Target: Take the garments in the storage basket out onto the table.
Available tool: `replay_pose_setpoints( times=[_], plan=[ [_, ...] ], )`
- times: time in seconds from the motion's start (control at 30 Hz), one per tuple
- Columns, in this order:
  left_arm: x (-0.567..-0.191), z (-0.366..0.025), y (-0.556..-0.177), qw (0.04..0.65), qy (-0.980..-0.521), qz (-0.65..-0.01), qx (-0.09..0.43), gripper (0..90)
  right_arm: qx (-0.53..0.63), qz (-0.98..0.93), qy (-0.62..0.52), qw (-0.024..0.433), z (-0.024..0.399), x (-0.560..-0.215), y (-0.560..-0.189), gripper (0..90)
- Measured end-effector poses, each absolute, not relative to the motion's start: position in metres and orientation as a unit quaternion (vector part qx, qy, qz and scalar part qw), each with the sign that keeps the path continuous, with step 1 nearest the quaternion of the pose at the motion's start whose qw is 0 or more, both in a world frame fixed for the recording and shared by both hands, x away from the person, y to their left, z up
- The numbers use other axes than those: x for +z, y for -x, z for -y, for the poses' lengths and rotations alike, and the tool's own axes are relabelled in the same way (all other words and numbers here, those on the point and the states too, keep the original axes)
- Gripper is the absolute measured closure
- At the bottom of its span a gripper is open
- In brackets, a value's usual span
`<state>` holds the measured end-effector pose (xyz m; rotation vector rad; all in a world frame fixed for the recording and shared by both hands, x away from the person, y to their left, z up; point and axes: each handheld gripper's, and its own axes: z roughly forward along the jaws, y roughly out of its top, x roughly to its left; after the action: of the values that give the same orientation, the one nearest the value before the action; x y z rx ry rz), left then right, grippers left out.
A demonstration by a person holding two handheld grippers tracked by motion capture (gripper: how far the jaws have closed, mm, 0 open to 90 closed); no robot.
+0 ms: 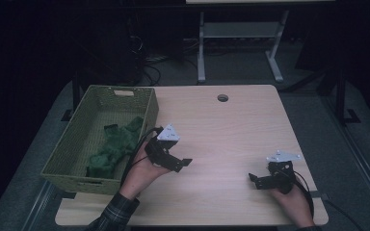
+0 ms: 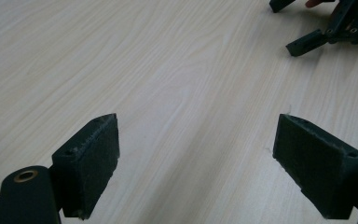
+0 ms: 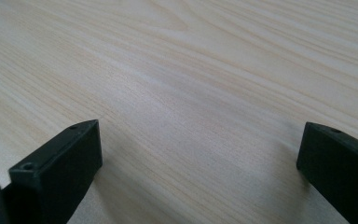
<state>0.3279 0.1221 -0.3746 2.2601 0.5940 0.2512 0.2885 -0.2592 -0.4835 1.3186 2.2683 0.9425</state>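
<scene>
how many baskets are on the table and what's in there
1. The green woven basket sits at the table's left edge, beside the left gripper. Inside lies a crumpled green cloth; anything beneath it would be hidden.

The right tool (image 3: pixel 198 163) points down along a pale wood-grain desk (image 3: pixel 191 70). Its two black jaws rise from the bottom corners, set wide apart with nothing between them but bare wood. The left jaw shows a small screw hole on its top face. Soft shadows lie beside each jaw.
</scene>
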Motion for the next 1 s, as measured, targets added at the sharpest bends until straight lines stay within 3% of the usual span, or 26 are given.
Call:
replay_pose_setpoints(
  times=[1.0],
  plan=[
    [-0.346, -0.171, -0.339, 0.402, -0.879, -0.236, 0.097, 14.7, 0.332, -0.799, -0.468, 0.179, 0.26, -0.484, -0.289, 0.0]
  ],
)
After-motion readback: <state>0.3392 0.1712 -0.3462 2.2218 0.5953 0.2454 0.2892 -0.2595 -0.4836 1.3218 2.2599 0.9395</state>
